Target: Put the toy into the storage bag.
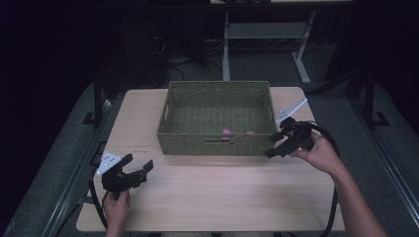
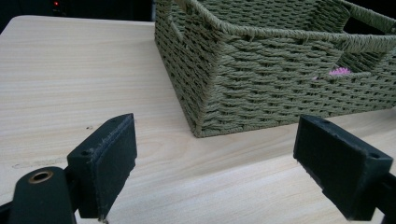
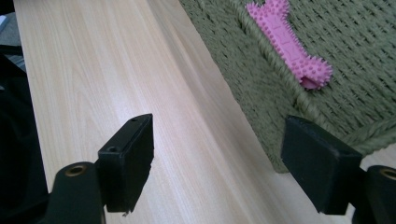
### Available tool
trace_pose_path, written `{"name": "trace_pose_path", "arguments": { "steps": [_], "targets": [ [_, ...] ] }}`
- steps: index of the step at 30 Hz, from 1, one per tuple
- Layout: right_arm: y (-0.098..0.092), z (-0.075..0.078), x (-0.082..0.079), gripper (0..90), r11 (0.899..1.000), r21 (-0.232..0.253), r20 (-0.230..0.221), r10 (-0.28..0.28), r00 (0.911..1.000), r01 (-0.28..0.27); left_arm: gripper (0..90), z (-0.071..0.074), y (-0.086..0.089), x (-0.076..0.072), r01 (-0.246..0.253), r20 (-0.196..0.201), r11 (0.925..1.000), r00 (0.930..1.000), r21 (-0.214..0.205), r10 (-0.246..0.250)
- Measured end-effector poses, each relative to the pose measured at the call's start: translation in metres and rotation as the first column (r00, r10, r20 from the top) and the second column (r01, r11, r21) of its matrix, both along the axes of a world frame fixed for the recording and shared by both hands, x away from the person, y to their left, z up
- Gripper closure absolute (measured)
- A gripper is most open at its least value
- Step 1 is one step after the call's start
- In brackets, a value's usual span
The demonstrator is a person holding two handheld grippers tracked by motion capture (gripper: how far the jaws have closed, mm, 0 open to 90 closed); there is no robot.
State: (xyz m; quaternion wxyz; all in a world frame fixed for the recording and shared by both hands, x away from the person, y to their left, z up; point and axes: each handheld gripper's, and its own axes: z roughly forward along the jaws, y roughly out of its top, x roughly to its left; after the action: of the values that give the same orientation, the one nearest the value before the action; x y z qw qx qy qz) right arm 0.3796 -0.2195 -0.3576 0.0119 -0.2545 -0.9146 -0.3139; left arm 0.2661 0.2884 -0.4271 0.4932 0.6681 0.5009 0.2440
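On the pale wooden bench (image 1: 207,192) in the high view, a green woven basket (image 1: 216,144) stands toward the far side, with a pink toy (image 1: 227,132) lying inside against its near wall. The left gripper (image 1: 137,165) rests near the bench's front-left corner, jaws spread and empty, held by the left hand (image 1: 116,207). The right gripper (image 1: 280,139) sits just beside the basket's near-right corner, gripped by the right hand (image 1: 321,154).

Along the left gripper view, both black jaws stand wide apart over bare bench (image 2: 93,74); the basket (image 2: 261,93) lies ahead with a corner toward the camera, and a pink speck of the toy (image 2: 340,71) shows through its handle slot.

Along the right gripper view, the jaws are released and hold nothing, one over the bench (image 3: 116,70), the other by the basket's corner (image 3: 261,107). The pink toy (image 3: 287,42), bone-shaped and spiky, lies on the basket floor beside the wall.
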Motion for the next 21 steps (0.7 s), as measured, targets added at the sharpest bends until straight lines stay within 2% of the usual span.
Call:
{"name": "trace_pose_path", "arguments": {
  "steps": [21],
  "targets": [
    [-0.02,-0.027,-0.02,24.1,0.999,0.015,-0.025,-0.046,0.9987,0.046,12.8,0.0,-0.001,0.0,0.003,-0.001,1.0,1.0,0.007,-0.003]
  ]
}}
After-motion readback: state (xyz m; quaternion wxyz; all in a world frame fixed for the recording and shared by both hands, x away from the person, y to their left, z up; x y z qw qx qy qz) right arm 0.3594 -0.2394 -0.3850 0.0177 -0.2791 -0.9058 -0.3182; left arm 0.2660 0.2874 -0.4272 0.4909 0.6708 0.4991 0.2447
